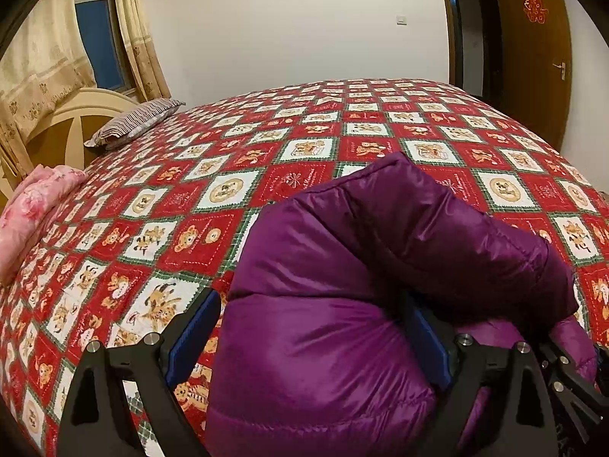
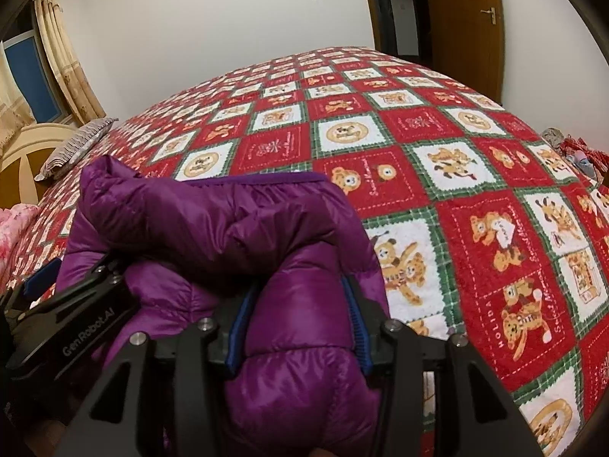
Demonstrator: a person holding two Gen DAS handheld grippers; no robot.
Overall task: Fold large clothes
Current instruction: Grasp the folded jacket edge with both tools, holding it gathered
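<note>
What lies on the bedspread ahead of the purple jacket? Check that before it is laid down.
Nothing visible lies ahead. The purple jacket is bunched in both hand-held grippers, left and right, and the bedspread beyond it is bare. The pink quilt and striped pillow lie far off to the left by the headboard.

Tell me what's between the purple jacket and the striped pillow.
Only bare bedspread between purple jacket and striped pillow, in the left wrist view.

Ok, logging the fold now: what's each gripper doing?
Left gripper: shut on the purple jacket.
Right gripper: shut on the purple jacket too.
</note>
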